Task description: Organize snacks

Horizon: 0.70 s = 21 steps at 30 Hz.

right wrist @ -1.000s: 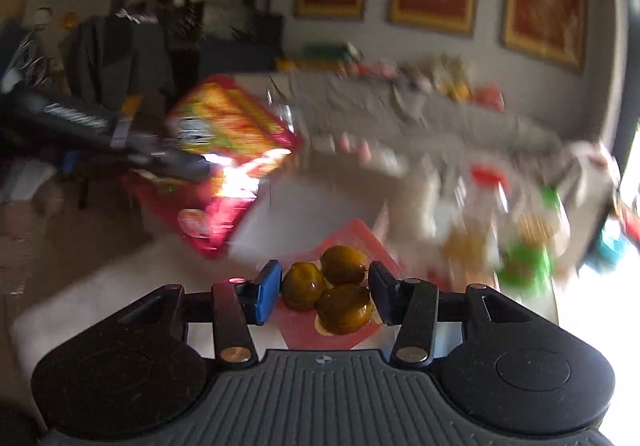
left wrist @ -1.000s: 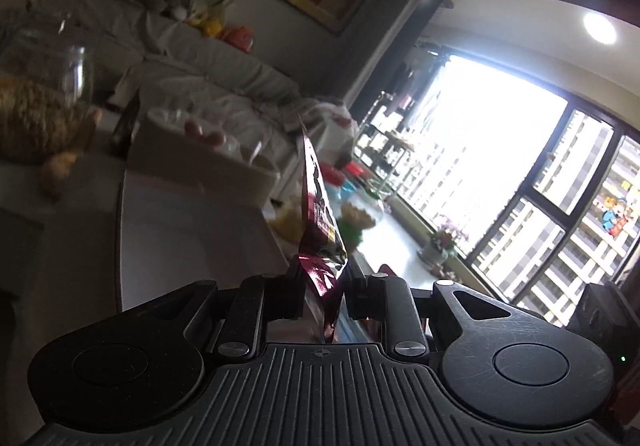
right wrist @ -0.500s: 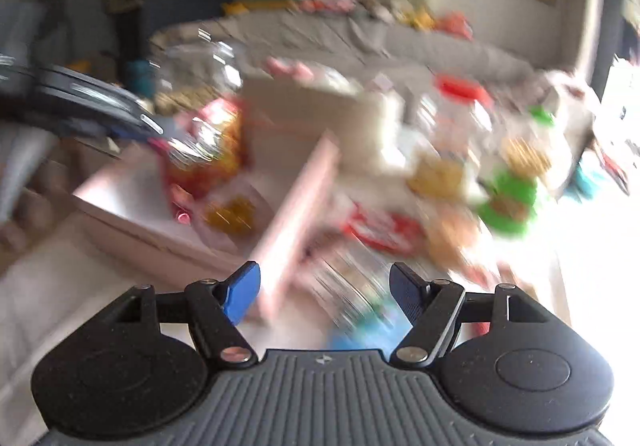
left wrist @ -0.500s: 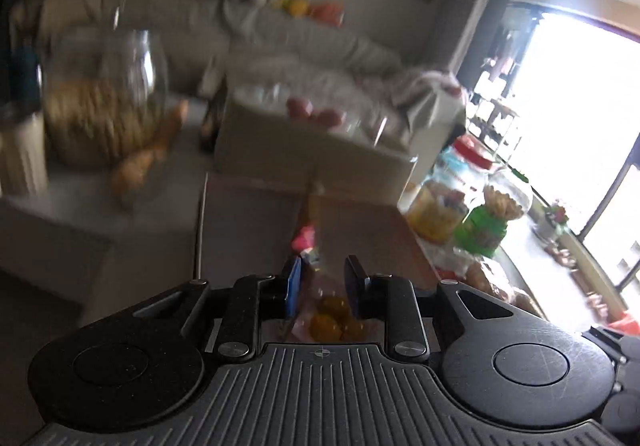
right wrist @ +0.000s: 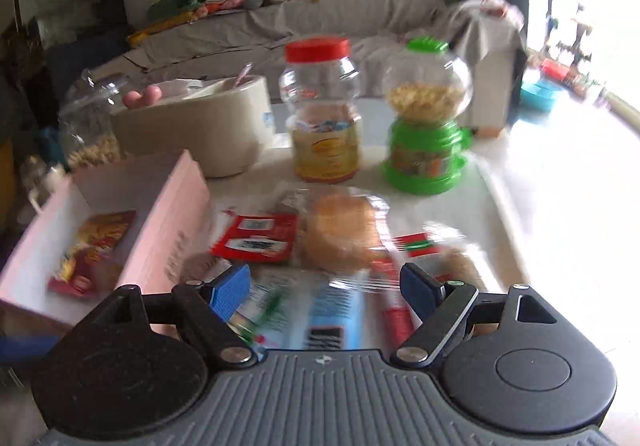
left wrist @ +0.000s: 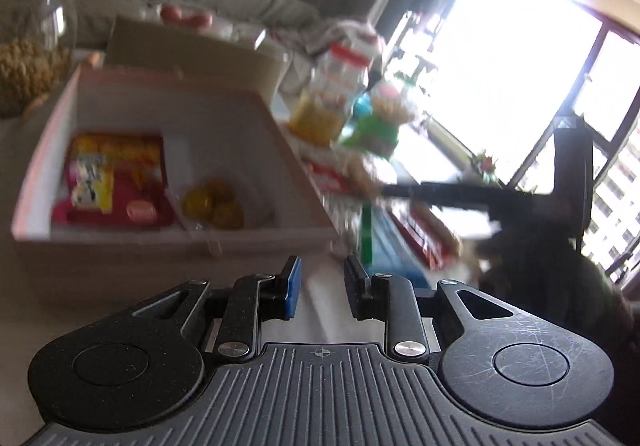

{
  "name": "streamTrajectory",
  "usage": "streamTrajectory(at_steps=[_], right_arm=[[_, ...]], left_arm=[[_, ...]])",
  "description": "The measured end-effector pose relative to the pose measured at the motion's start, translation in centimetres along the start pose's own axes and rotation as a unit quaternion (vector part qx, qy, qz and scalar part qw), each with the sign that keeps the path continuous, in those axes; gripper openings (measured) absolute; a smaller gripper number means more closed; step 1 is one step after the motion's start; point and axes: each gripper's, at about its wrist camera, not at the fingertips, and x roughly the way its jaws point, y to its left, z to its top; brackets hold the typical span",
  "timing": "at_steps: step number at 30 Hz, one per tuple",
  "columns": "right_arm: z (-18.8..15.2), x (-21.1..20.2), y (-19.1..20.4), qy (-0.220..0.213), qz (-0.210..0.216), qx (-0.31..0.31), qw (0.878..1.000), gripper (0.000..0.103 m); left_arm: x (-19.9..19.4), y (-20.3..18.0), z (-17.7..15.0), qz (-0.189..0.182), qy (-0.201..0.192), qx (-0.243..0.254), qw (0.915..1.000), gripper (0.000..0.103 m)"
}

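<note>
Left gripper I see slightly parted and empty, beside the pink box holding a red snack packet and yellow candies; right gripper, jaws opening, grips nothing above wrapped snacks.

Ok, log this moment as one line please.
left claw: empty | right claw: opening, empty | pink cardboard box: red-yellow snack packet, yellow-candy bag

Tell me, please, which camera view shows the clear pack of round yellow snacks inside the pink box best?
The left wrist view: the pack of yellow snacks lies in plain sight inside the pink box. In the right wrist view, the box's near wall hides it.
</note>
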Motion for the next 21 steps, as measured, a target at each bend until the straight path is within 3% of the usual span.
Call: streamTrajectory(at_steps=[5,7,11,16,19,21], right_arm=[[-0.3,2.0,2.1,-0.003,0.025,-0.014,1.0,0.068],[-0.7,1.9,3.1,-0.023,0.021,-0.038,0.999,0.067],[0.0,1.8,4.3,-0.028,0.045,-0.066,0.996,0.05],[2.8,4.6,5.5,0.013,0.066,-0.057,0.996,0.05],[4.9,7.8,5.4,0.053,0.06,-0.008,0.997,0.051],[5.8,9.8,5.0,0.075,0.056,0.021,0.995,0.058]], left_arm=[[0.9,1.1,-1.5,0.002,0.026,-0.014,0.9996,0.027],[0.7,1.6,-1.7,0.009,0.019,-0.017,0.9996,0.027],[0.1,3.5,-1.0,0.026,0.0,-0.045,0.9987,0.022],[-0.4,5.0,-1.0,0.046,-0.005,-0.062,0.997,0.022],[-1.3,5.8,-0.9,0.06,-0.014,-0.075,0.9953,0.022],[-1.8,6.0,-1.0,0.065,-0.018,-0.075,0.9949,0.022]])
